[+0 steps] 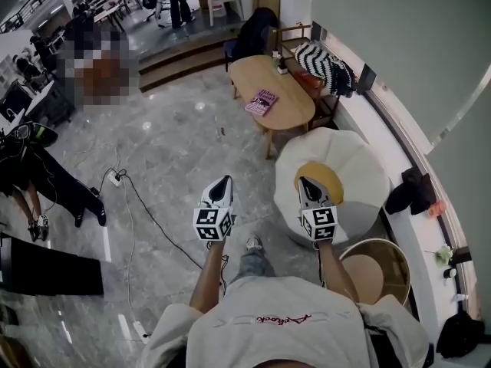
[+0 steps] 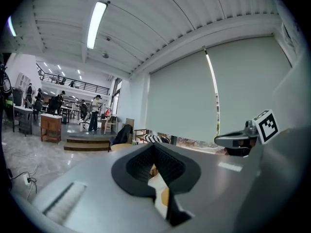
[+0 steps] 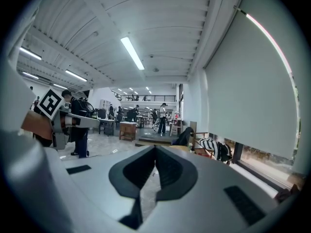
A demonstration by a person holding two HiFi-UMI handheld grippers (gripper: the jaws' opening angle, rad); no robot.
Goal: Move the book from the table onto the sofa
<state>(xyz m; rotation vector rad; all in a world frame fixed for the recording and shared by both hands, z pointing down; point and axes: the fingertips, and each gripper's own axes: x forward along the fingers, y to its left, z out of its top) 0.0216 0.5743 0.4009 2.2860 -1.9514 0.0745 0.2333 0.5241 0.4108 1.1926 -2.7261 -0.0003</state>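
While the left gripper (image 1: 222,181) and right gripper (image 1: 307,182) are closed and empty, the book (image 1: 261,101) lies far beyond their jaws (likely light, stiff; pinch an edge)

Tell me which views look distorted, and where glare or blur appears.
Head view: the wall curves, the floor shows lamp glare spots, and the book looks sharp. Left gripper view: fisheye with dark corners, and the ceiling lamp is overexposed. Right gripper view: same fisheye, foreground slightly soft.

one book (image 1: 261,101), one table (image 1: 295,102), two claws (image 1: 222,184) (image 1: 308,184), one white seat (image 1: 360,176)
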